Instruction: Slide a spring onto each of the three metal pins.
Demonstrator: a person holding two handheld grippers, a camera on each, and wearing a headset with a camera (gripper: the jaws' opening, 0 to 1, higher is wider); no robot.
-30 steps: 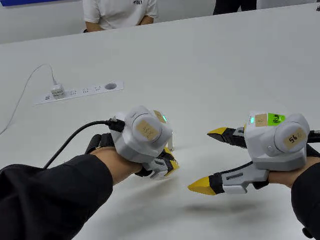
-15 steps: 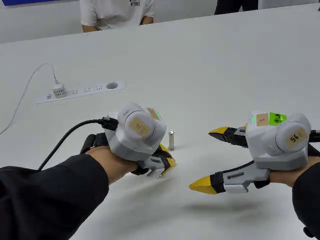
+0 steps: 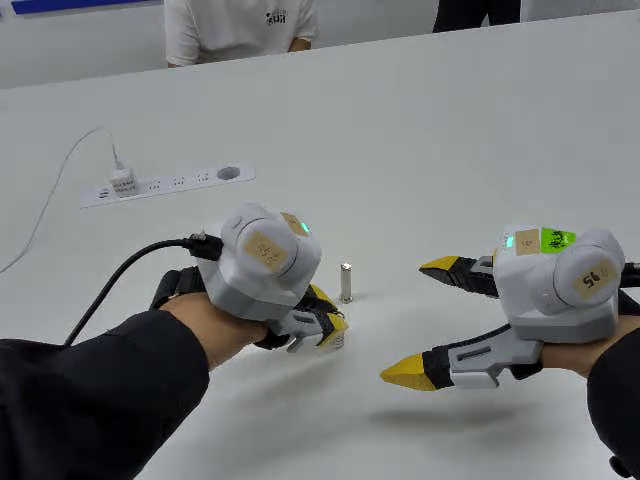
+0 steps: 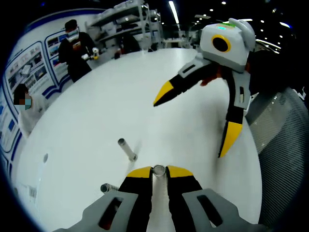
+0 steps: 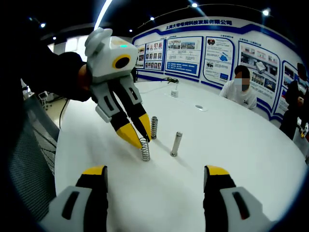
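Observation:
My left gripper [image 3: 328,326] is shut on a small steel spring [image 5: 144,149], which stands upright with its lower end at the white table [image 3: 420,150]. In the left gripper view the spring [image 4: 158,170] shows end-on between the yellow tips. A bare metal pin [image 3: 346,283] stands upright just right of the left gripper; it is also in the left gripper view [image 4: 127,149] and the right gripper view [image 5: 175,144]. Another spring [image 5: 154,127] stands upright behind the left gripper's tips. My right gripper [image 3: 432,318] hovers open to the right, with nothing between its jaws.
A white power strip [image 3: 165,185] with a plugged-in charger and cable lies at the back left. A black cable [image 3: 120,285] runs from the left gripper. A person in a white shirt [image 3: 238,25] sits at the table's far edge.
My left gripper has drawn back to the left, uncovering the bare pin that it hid one second ago. The right gripper has stayed about where it was, open.

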